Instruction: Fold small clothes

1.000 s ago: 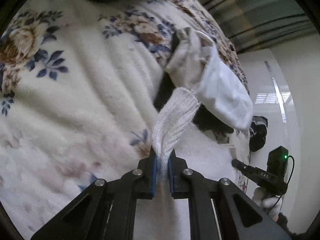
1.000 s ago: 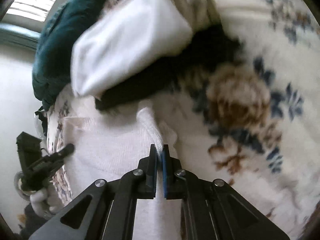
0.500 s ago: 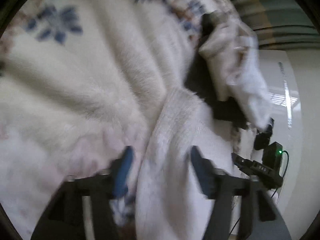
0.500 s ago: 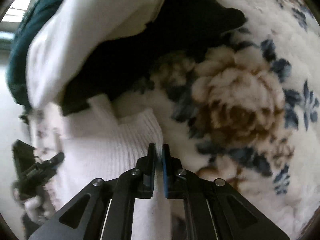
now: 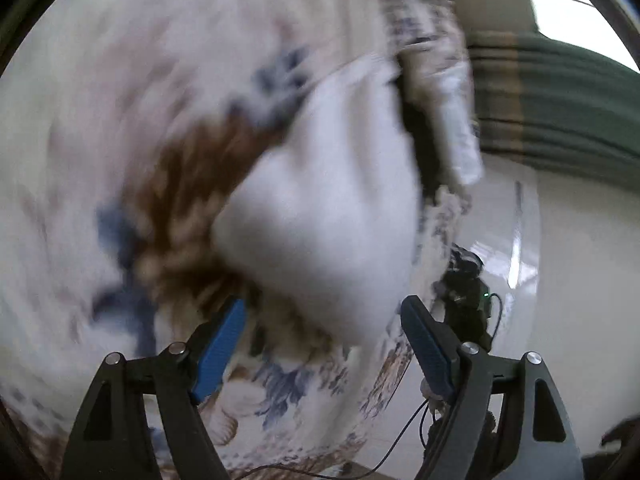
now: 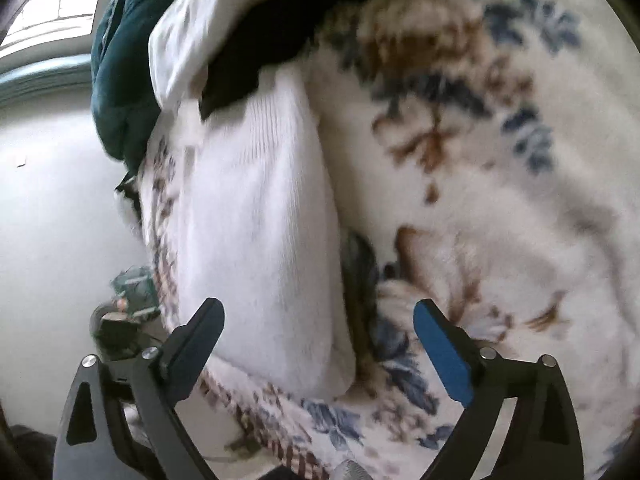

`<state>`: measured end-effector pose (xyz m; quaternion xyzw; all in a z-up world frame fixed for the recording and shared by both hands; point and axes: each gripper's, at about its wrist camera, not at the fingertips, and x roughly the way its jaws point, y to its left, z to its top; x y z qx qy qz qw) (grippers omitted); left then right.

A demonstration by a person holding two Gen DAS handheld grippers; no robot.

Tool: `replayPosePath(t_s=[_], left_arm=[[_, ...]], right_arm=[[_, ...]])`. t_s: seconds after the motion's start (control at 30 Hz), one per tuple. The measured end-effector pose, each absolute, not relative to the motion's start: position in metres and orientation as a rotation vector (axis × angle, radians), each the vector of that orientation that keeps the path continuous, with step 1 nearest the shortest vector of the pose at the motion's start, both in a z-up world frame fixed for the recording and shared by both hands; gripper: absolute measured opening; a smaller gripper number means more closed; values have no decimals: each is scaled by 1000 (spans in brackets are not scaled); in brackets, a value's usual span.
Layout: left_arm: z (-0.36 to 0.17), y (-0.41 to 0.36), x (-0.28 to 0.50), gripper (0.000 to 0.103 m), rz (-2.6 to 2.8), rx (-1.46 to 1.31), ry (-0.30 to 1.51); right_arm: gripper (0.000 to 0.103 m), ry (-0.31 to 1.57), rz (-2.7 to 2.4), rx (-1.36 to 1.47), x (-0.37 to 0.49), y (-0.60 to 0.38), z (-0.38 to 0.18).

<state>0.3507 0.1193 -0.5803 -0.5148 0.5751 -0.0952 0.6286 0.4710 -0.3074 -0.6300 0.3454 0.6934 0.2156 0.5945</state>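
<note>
Left wrist view is showing a white ribbed knit garment, blurred by motion, lying folded into a compact rectangle on a fleecy cream blanket with blue and brown flowers. The left gripper is hovering just beside the garment's near end with its blue-padded fingers spread wide, holding nothing.

Right wrist view is showing the same garment lying flat near the blanket's edge, where the bed is dropping away to a pale floor. The right gripper is also hanging above the near end, its fingers apart and empty.

At the far end of the folded piece, a small heap of other clothes is waiting: a smooth white cloth, a black garment beneath it, and a dark teal fabric bundle at the blanket's edge.

Judging from how things are lying, the white knit piece is looking finished, with neat straight sides and no loose flaps visible. What is remaining appears to be the heap; whether its pieces are already folded is hard to tell, though they are looking rumpled and overlapping.
</note>
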Motion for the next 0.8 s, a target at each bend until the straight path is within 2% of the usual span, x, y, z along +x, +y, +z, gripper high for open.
replayPosePath(t_s=[0.13,0.17,0.2,0.23,0.4,0.5,0.53,0.57,0.63,0.7,0.8], left_arm=[[-602,128,359,79,-86,-1374,1143],[-602,133,364,70,-28,-1352,1118],[-600,138,370,53,44,-1303,1094],[-601,140,373,8,56,-1291,1073],[-600,158,366,10,141,-1222,1094],[-604,157,356,18,155,-1230,1136],[-602,155,353,28,155,-1224,1145],[-599,154,345,54,137,-1235,1140],[-596,150,327,72,59,-1295,1074],[-599,132,324,73,-41,-1375,1016],[-614,104,339,74,-108,-1374,1022]], right_arm=[[98,1649,524,805,484,-292,-660],[99,1658,531,814,488,-289,-665],[99,1668,541,826,493,-284,-670],[99,1673,553,836,497,-280,-673],[99,1678,539,789,506,-272,-674],[99,1678,545,809,513,-273,-674],[99,1679,548,817,516,-273,-675],[99,1680,558,826,517,-275,-677],[99,1688,590,844,520,-279,-682],[102,1694,644,862,520,-277,-689],[103,1710,714,887,528,-263,-703]])
